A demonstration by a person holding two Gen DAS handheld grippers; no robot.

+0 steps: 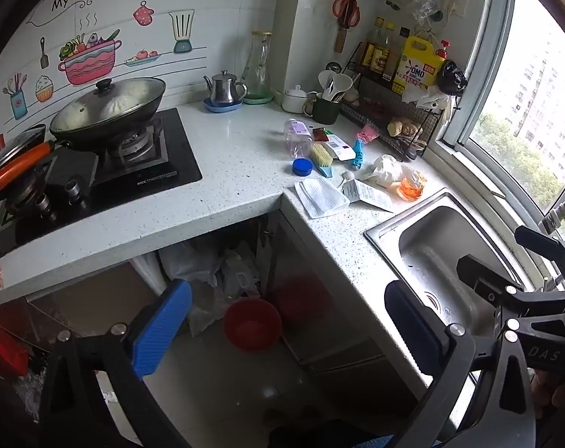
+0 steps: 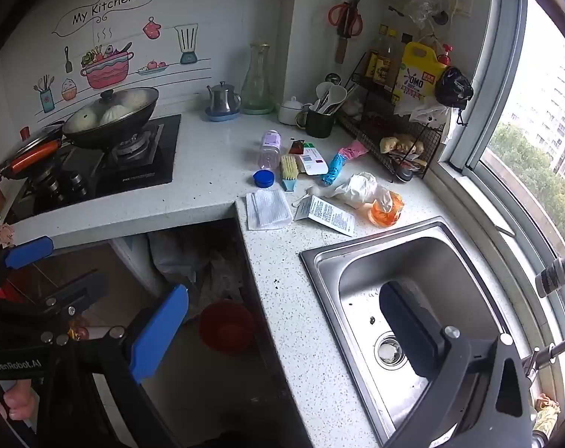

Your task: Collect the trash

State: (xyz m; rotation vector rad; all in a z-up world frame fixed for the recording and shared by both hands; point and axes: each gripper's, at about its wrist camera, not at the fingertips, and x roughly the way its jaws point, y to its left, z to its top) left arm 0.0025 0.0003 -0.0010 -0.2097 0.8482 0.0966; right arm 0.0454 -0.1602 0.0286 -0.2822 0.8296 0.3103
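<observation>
Trash lies on the speckled counter (image 1: 245, 171) in the corner: a clear plastic bottle (image 1: 298, 138) (image 2: 269, 149) on its side, its blue cap (image 1: 302, 167) (image 2: 264, 178), a folded white wipe (image 1: 321, 197) (image 2: 268, 209), a printed leaflet (image 1: 370, 195) (image 2: 327, 214), crumpled white paper (image 1: 385, 170) (image 2: 359, 188), an orange plastic wrapper (image 1: 412, 186) (image 2: 387, 209) and a blue-pink wrapper (image 1: 359, 151) (image 2: 334, 168). A red bin (image 1: 252, 324) (image 2: 226, 326) stands on the floor under the counter. My left gripper (image 1: 286, 321) and right gripper (image 2: 282, 332) are both open and empty, held well short of the trash.
A steel sink (image 1: 443, 257) (image 2: 405, 298) is at the right, with a tap (image 2: 555, 272). A wok (image 1: 111, 112) sits on the gas hob (image 1: 96, 171) at left. A scrub brush (image 1: 321, 157), mug of utensils (image 1: 325, 106), teapot (image 1: 224, 87) and wire rack (image 1: 394, 112) stand behind.
</observation>
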